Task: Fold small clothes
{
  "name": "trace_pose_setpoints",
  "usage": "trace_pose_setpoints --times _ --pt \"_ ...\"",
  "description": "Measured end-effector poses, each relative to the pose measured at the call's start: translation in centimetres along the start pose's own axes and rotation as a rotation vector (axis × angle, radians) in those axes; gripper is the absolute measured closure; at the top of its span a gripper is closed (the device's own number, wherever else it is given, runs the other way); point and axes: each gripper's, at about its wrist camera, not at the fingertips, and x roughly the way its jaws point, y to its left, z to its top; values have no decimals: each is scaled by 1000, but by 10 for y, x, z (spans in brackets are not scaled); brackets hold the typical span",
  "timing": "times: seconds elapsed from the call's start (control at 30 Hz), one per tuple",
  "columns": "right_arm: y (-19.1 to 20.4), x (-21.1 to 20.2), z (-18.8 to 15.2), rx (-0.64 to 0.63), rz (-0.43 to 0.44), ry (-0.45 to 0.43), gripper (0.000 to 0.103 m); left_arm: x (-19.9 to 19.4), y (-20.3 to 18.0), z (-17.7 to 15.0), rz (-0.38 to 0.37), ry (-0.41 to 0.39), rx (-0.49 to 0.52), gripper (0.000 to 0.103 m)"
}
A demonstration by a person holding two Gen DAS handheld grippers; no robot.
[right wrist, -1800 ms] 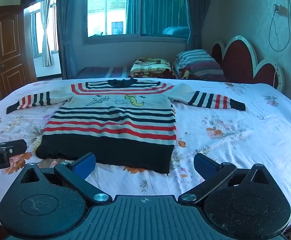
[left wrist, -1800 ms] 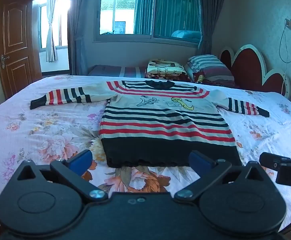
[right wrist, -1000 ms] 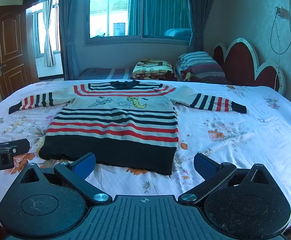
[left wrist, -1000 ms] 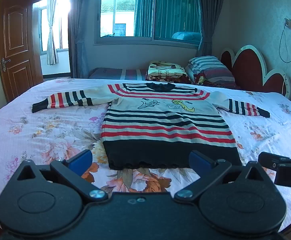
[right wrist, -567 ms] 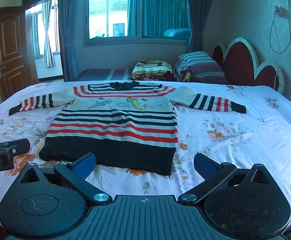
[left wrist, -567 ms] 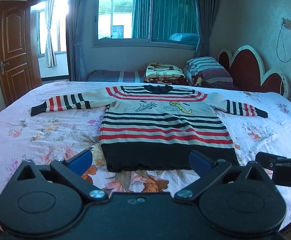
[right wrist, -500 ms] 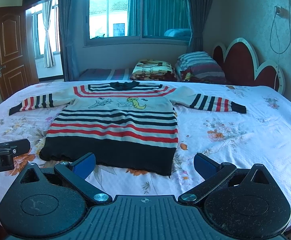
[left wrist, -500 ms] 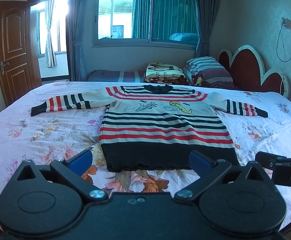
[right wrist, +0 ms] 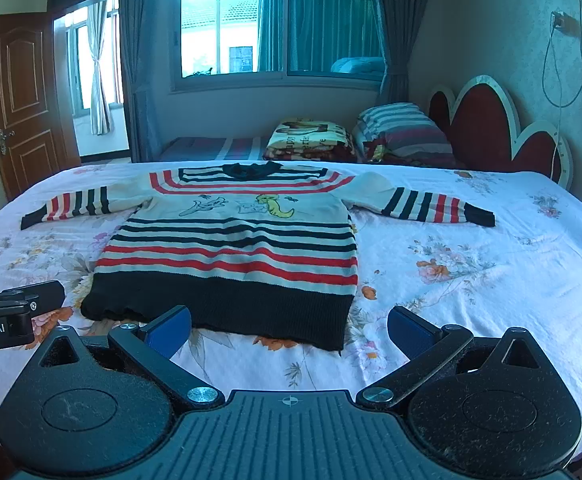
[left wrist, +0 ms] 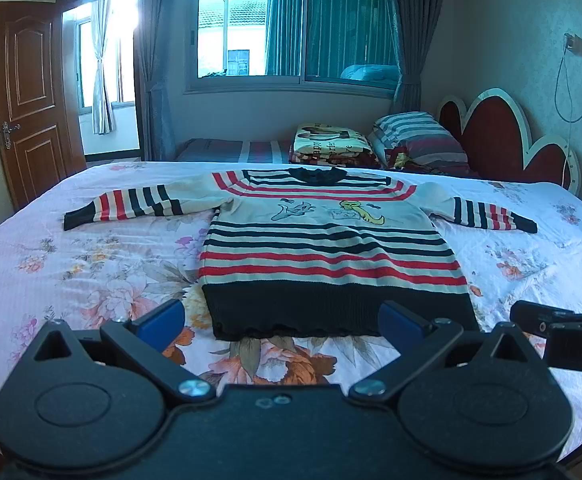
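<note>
A small striped sweater [left wrist: 327,236] lies flat and face up on the bed, sleeves spread to both sides, black hem nearest me. It also shows in the right wrist view [right wrist: 235,248]. My left gripper [left wrist: 281,322] is open and empty, hovering just in front of the hem. My right gripper [right wrist: 289,328] is open and empty, in front of the hem's right corner. Each gripper's tip shows at the edge of the other's view.
The bed has a floral sheet [left wrist: 91,280]. A folded blanket [left wrist: 331,144] and striped pillow [left wrist: 415,136] lie at the far side by the red headboard [left wrist: 503,140]. A door [left wrist: 27,96] stands at left, a window behind.
Both views have shifted only slightly. The sweater has not moved and both grippers stay open.
</note>
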Motion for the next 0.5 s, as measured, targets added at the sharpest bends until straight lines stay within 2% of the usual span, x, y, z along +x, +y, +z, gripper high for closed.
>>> trace_pose_setpoints --times 0.5 --pt "-1 -1 0 -3 4 -6 0 -4 -3 -2 8 -6 -1 0"
